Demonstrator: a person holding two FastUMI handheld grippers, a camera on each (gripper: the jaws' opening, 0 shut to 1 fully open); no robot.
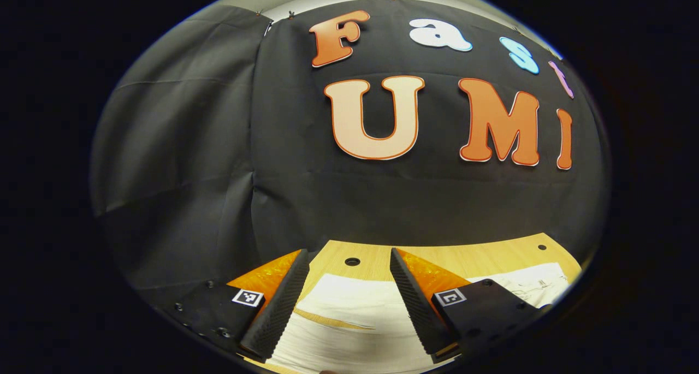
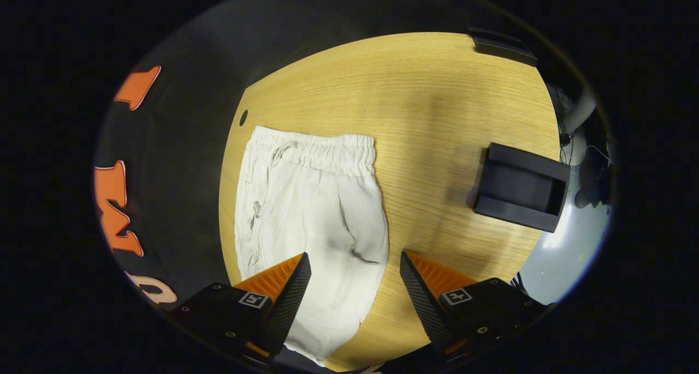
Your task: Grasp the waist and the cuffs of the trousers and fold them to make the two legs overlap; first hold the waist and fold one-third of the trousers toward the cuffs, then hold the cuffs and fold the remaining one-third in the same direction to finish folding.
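In the right gripper view, the white trousers (image 2: pixel 314 221) are seen lying flat on the wooden table (image 2: pixel 437 106), left of centre in the frame, with the elastic gathered waist at the top and the legs apparently already laid one over the other. The thirds are judged not yet folded. The cloth is soft and lightly creased; the tabletop is smooth and grained. A black boxy holder (image 2: pixel 519 187) is set at the right. The right gripper (image 2: pixel 355 292) is held spread above the fabric, nothing grasped. The left gripper (image 1: pixel 349 297), at lower centre, is likewise parted and empty over white cloth.
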